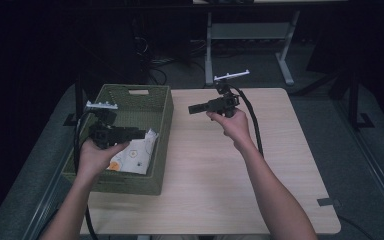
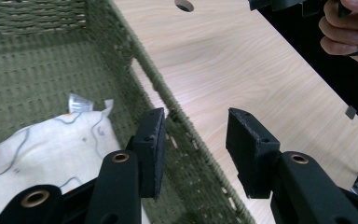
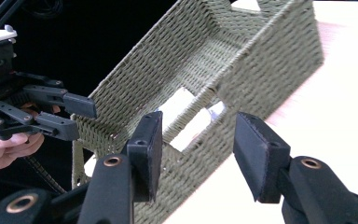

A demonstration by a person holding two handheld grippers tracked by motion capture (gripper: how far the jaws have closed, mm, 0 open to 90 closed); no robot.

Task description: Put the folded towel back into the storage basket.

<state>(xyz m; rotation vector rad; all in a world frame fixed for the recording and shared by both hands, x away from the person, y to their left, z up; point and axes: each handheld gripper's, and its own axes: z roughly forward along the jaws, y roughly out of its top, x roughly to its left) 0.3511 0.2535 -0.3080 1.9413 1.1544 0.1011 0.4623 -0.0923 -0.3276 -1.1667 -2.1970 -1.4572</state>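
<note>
On the left side of the table (image 1: 215, 165) we see a green woven basket (image 1: 162, 117), its near corner reaching close to the table's near edge. Inside it, toward the near right, lies a white bag (image 1: 135, 156) with orange marks and thin drawn lines; the printing is too blurred for us to read. Our left gripper (image 1: 136, 133) hangs over the basket's near half, pointing right, its tips above the bag's far edge. In the left gripper view its jaws stand partly open with nothing between them, the basket's right wall and bare tabletop showing through the gap. Further right, over the far middle of the table, our right gripper (image 1: 194, 108) is held above the wood and points left toward the basket, well apart from it. In the right gripper view its jaws also stand about half open and empty, framing the basket's wall.
</note>
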